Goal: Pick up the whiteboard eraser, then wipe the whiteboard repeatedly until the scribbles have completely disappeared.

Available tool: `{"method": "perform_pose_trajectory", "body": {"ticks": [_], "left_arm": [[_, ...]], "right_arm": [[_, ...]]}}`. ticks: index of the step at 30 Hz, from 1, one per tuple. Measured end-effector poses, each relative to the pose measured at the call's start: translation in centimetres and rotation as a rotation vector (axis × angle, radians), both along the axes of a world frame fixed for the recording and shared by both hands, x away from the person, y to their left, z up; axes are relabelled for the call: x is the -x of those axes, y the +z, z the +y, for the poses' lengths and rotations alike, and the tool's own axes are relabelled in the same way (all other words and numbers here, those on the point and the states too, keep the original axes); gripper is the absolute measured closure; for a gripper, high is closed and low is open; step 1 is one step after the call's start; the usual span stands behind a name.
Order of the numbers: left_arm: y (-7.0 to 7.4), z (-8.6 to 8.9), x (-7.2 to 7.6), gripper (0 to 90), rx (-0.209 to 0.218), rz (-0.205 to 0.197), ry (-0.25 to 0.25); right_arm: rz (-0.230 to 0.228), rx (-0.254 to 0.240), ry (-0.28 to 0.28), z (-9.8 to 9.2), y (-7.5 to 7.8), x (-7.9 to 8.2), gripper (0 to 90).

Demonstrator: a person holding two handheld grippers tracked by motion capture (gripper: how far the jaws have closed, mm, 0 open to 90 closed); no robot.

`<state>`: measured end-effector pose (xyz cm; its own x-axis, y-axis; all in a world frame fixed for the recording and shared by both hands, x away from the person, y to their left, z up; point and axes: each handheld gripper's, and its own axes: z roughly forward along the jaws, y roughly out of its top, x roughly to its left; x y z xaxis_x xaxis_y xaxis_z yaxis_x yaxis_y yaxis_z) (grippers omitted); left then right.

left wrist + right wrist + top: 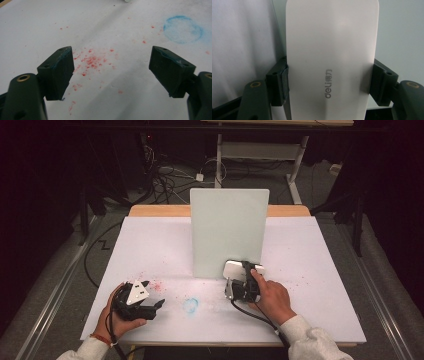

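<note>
Between my right claw's point(329, 82) two jaws sits a white rounded eraser point(332, 50) with grey "deli" lettering, pinched on both long sides. My right hand point(272, 297) holds it near the middle of the worktop point(320, 270), just in front of the upright pale green board point(229, 232). My left claw point(111, 72) rests near the front left corner, jaws wide apart and holding nothing, above red crumbs point(91, 61). Beside them is a blue ring stain point(183, 29).
</note>
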<state>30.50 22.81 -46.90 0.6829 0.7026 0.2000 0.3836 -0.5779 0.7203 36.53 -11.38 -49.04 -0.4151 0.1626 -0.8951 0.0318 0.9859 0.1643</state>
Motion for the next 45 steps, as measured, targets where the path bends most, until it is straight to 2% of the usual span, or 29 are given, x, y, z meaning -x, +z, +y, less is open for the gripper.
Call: {"method": "perform_pose_trajectory", "body": {"ticks": [9, 12, 13, 19, 22, 25, 29, 30, 32, 33, 34, 40, 41, 45], "left_arm": [[-0.1, 0.5, 0.5, 19.7, 0.006, 0.003, 0.011], [-0.1, 0.5, 0.4, 19.7, 0.008, 0.002, 0.013], [-0.1, 0.5, 0.4, 19.7, 0.005, 0.003, 0.014], [0.0, 0.5, 0.5, 19.7, 0.003, -0.001, 0.017], [0.0, 0.1, 0.3, 19.7, -0.005, -0.004, 0.008], [-0.2, -0.2, 0.3, 19.7, -0.022, 0.002, -0.008], [-0.1, -0.2, 0.3, 19.7, -0.013, -0.001, -0.009], [-0.1, -0.1, 0.2, 19.7, -0.013, -0.013, -0.013], [-0.1, -0.2, 0.2, 19.7, -0.01, -0.001, -0.013], [-0.1, -0.2, 0.2, 19.7, -0.013, 0.0, -0.016], [-0.2, -0.3, 0.2, 19.7, -0.015, 0.001, -0.017], [0.0, -0.3, 0.2, 19.7, -0.017, -0.005, -0.02], [0.0, -0.3, 0.2, 19.7, -0.016, -0.005, -0.018], [-0.1, -0.3, 0.2, 19.7, -0.018, -0.002, -0.019]], "right_arm": [[-0.006, 0.013, -0.051, -3.1, 0.0, 0.0, 30.9], [-0.004, 0.032, -0.069, -4.0, 0.0, 0.0, 30.9], [-0.019, 0.027, -0.065, -4.2, -0.1, 0.0, 30.9], [-0.015, 0.04, -0.067, -4.2, -0.3, 0.1, 30.9], [-0.023, 0.068, -0.053, -4.1, -0.6, 0.3, 30.9], [-0.026, 0.076, -0.043, -3.6, -0.6, 0.3, 30.9], [-0.022, 0.063, -0.016, -2.3, -0.6, 0.3, 30.9], [-0.024, 0.066, -0.013, -1.9, -0.7, 0.3, 30.9], [-0.035, 0.073, 0.014, -0.9, -0.7, 0.2, 30.9], [-0.034, 0.065, 0.02, 0.0, -0.8, 0.3, 30.9], [-0.034, 0.065, 0.02, 0.0, -0.8, 0.3, 30.9], [-0.014, 0.033, 0.037, 2.7, -0.7, 0.2, 30.8], [-0.024, 0.023, 0.05, 3.2, -0.8, 0.1, 30.8], [-0.018, 0.002, 0.05, 4.9, -0.5, 0.0, 30.8]]}}
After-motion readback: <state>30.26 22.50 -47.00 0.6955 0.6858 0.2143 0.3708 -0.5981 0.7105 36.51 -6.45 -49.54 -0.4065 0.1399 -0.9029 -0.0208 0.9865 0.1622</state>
